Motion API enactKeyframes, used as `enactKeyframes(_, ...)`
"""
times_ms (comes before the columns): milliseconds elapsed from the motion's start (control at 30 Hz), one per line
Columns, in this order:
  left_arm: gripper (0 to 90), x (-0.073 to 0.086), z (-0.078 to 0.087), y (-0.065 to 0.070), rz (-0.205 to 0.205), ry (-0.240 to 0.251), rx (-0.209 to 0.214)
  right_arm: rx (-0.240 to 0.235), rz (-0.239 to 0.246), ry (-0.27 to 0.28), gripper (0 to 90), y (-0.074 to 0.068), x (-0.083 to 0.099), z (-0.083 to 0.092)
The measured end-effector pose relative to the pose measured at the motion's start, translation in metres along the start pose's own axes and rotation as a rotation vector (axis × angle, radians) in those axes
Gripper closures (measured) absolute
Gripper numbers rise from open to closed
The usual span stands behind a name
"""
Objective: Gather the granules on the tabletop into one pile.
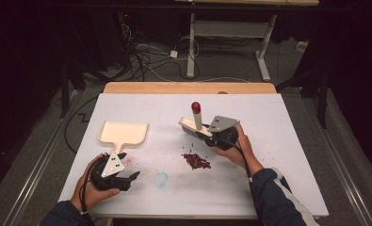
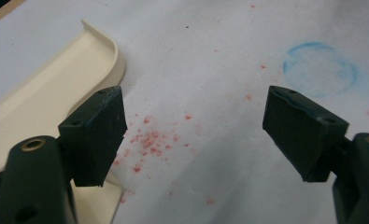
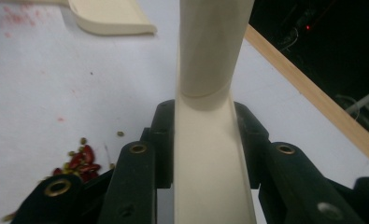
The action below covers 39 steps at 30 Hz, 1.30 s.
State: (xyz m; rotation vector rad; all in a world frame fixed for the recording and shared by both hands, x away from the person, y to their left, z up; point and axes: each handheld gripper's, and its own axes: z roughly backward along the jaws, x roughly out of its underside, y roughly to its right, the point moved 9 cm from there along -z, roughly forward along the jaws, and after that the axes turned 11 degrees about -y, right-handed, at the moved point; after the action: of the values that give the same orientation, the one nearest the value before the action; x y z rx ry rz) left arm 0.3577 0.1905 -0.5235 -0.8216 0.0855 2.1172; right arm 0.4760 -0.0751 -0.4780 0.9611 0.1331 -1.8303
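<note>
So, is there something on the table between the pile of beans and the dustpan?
Nothing visible stands there. Between the beans and the dustpan lies bare white table, with faint red specks near the dustpan's handle.

No words, labels, brand names or numbers can be read anywhere. The only mark is a faint blue ring (image 2: 320, 69) drawn on the white desk (image 1: 268, 122), without letters.

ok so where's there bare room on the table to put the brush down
The far strip of the white sheet behind the dustpan is bare, and so is the right side beyond the right claw, which holds the brush. The near edge right of the blue ring is free too. It is crowded around the bean pile and near the left claw.
</note>
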Motion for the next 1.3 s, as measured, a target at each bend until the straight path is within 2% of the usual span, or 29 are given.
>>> enactKeyframes(33,20.6,0.000,-0.001,0.000,0.001,-0.001,0.001,0.006,0.026,-0.007,67.2,-0.001,0.000,-0.007)
enactKeyframes(67,20.6,0.001,-0.001,0.000,-0.001,-0.003,0.002,-0.007,0.049,-0.005,67.3,-0.002,-0.001,-0.013)
enactKeyframes(100,20.6,0.001,-0.001,0.000,-0.003,-0.006,0.001,-0.033,0.053,0.010,67.3,-0.005,-0.003,-0.016)
enactKeyframes(233,20.7,0.002,0.000,0.000,-0.001,-0.004,0.003,-0.085,0.110,0.016,66.9,-0.018,-0.005,-0.019)
enactKeyframes(333,20.7,0.003,-0.001,0.000,0.001,-0.007,0.003,-0.128,0.159,0.030,66.8,-0.032,-0.001,-0.011)
enactKeyframes(467,20.7,0.003,0.001,0.001,-0.002,-0.006,-0.002,-0.152,0.222,0.047,66.5,-0.048,0.009,0.002)
enactKeyframes(700,20.7,0.002,0.001,0.002,-0.005,-0.006,-0.002,-0.185,0.246,0.075,66.6,-0.055,0.019,0.021)
enactKeyframes(767,20.7,0.002,0.001,0.002,-0.005,-0.004,-0.003,-0.193,0.243,0.082,66.7,-0.056,0.020,0.024)
enactKeyframes(900,20.7,0.002,0.002,0.002,-0.005,-0.001,-0.003,-0.175,0.213,0.094,67.1,-0.050,0.020,0.028)
enactKeyframes(967,20.7,0.002,0.002,0.001,-0.005,0.002,-0.005,-0.157,0.191,0.099,67.1,-0.046,0.020,0.029)
enactKeyframes(1033,20.7,0.002,0.003,0.001,-0.005,0.005,-0.005,-0.167,0.161,0.107,67.1,-0.044,0.021,0.031)
enactKeyframes(1133,20.7,0.002,0.003,0.001,-0.006,0.005,-0.007,-0.127,0.121,0.099,67.0,-0.039,0.022,0.033)
enactKeyframes(1200,20.8,0.001,0.004,0.001,-0.008,0.005,-0.009,-0.072,0.069,0.090,67.0,-0.033,0.022,0.034)
enactKeyframes(1233,20.8,0.001,0.004,0.001,-0.011,0.006,-0.010,-0.072,0.049,0.097,67.0,-0.032,0.022,0.035)
enactKeyframes(1300,20.8,0.001,0.005,0.002,-0.013,0.008,-0.010,-0.027,-0.005,0.073,67.1,-0.027,0.023,0.037)
